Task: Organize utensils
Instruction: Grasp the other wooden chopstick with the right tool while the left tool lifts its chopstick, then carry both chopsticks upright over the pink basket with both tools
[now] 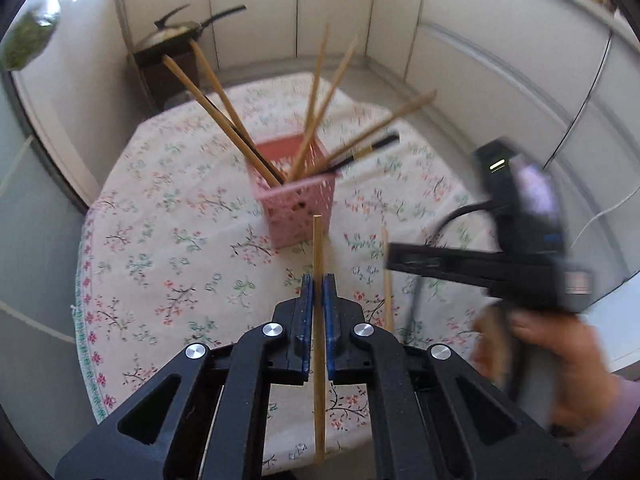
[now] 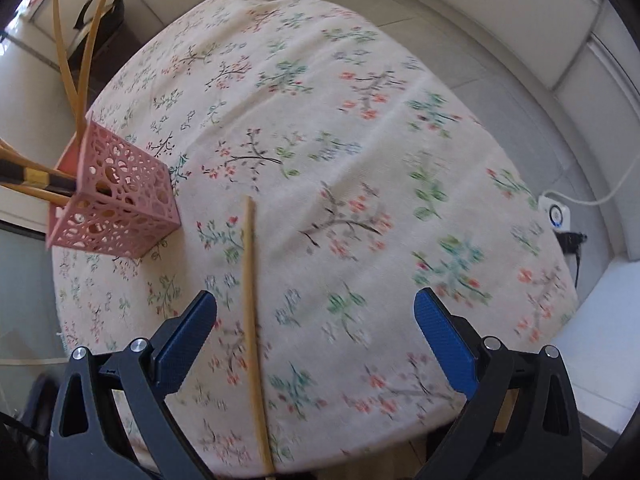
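Note:
A pink perforated basket (image 1: 294, 196) stands on the floral tablecloth (image 1: 168, 240) and holds several wooden chopsticks (image 1: 224, 120) and a black one. My left gripper (image 1: 318, 284) is shut on a wooden chopstick (image 1: 318, 320), held near the basket's front. My right gripper (image 1: 394, 258) shows at the right, above another wooden chopstick (image 1: 387, 292) lying on the cloth. In the right wrist view my right gripper (image 2: 316, 304) is open and empty, above that chopstick (image 2: 254, 332). The basket (image 2: 116, 196) is at the left.
A dark pan (image 1: 180, 34) sits on a small stand behind the table. White cabinets (image 1: 480, 40) line the back. A power strip (image 2: 556, 210) with cables lies on the floor at the right. The round table's edge (image 2: 440, 420) is near my right gripper.

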Demonstrator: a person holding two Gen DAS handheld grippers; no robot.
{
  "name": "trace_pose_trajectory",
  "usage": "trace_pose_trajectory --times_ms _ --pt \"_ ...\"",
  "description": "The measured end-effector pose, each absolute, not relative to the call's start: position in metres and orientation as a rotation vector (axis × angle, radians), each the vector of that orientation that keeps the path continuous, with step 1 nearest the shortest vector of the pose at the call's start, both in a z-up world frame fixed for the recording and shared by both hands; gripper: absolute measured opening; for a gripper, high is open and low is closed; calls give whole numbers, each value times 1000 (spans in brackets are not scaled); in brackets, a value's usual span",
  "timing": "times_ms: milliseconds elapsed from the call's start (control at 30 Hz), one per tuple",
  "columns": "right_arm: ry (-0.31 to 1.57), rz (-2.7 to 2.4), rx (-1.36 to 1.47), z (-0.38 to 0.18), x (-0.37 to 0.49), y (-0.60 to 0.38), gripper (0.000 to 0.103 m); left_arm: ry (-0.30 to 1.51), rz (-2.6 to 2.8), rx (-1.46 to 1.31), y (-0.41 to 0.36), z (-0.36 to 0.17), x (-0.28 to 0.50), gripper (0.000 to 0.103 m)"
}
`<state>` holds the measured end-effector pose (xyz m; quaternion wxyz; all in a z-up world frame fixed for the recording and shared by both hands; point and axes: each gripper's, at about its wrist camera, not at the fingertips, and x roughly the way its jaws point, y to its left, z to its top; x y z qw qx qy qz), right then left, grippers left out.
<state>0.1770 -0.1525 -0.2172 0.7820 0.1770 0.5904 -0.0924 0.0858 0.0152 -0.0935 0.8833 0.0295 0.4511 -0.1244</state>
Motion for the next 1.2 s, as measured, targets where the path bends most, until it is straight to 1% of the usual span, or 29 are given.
trace_pose_trajectory --times_ms 133,200,267,300,367,400,433,467,500,533,567,833,933,1067,1200 --pt "1272 -179 344 -236 195 -137 96 842 -257 -26 40 -62 78 5" --pt "1257 -200 293 -239 200 -128 96 818 -252 -46 47 -55 78 5" --pt "1246 -195 258 -239 204 -120 95 806 -248 -58 55 -50 77 5" --pt "1235 -211 231 -238 206 -116 92 800 -242 -64 59 -47 76 5" --pt "1213 -228 196 -235 207 -112 75 787 -233 -73 65 -41 73 5" --pt "1201 -220 192 -234 207 -110 70 780 -230 -79 69 -38 72 5" --pt "1196 -203 187 -232 207 -107 60 769 -224 -87 73 -35 71 5" --pt "1194 -186 185 -230 206 -105 46 762 -220 -93 75 -33 70 5" --pt "1192 -171 185 -228 205 -103 39 758 -218 -97 76 -31 70 5" --pt "1196 -154 188 -227 203 -100 17 751 -214 -104 78 -29 70 5" --pt "1205 -153 188 -227 201 -99 8 748 -213 -109 80 -29 70 5" --pt "1194 -94 305 -217 170 -109 6 740 -217 -126 83 -26 66 5" --pt "1149 -55 324 -197 150 -112 6 739 -218 -133 84 -26 65 5" --pt "1073 18 333 -156 113 -117 5 731 -221 -138 85 -23 62 5" --pt "955 80 299 -113 68 -118 5 730 -215 -136 85 -24 60 5"
